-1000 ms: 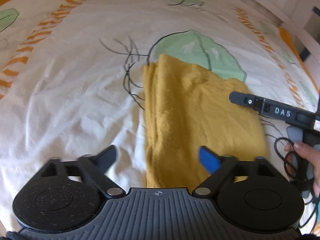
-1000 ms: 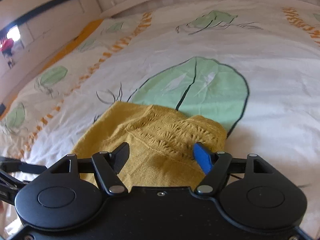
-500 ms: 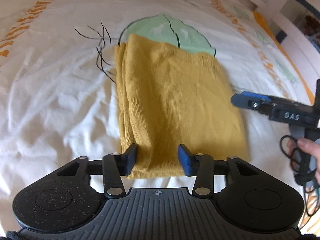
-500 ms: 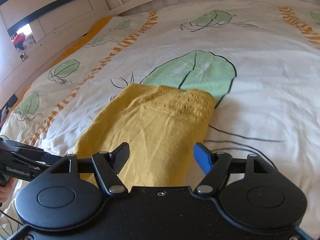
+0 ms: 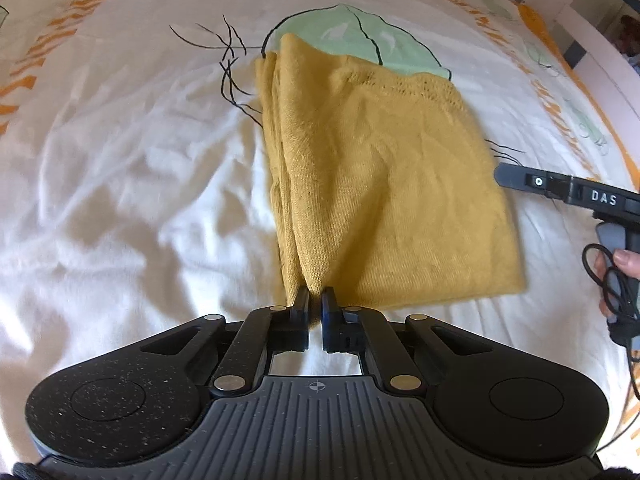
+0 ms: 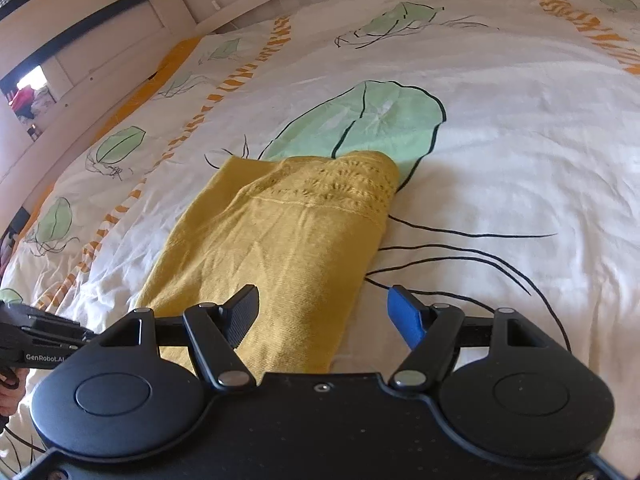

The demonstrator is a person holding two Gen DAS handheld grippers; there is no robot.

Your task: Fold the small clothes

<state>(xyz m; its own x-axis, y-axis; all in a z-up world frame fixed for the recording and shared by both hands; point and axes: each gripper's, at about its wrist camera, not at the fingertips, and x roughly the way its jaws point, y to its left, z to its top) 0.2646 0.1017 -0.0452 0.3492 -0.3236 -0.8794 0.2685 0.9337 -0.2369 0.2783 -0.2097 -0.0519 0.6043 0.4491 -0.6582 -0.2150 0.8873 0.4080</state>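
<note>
Left gripper (image 5: pixel 316 300) fingers clenched on cloth's (image 5: pixel 384 184) near corner; long axis runs away; right gripper (image 6: pixel 324 312) fingers released, straddling its edge.

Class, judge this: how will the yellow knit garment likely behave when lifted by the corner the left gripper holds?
The yellow knit garment probably droops: it tents limply at the left gripper. Its stacked layers may slide apart. Likely light; the bedspread barely dents.

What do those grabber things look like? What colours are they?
Each is mostly black plastic with two round discs, silver rivets and hinged links. The left gripper has a ribbed grey base and a crosshair mark. The right gripper has one ribbed black finger and one blue finger; its side reads "DAS", with a black cable looped below.
</note>
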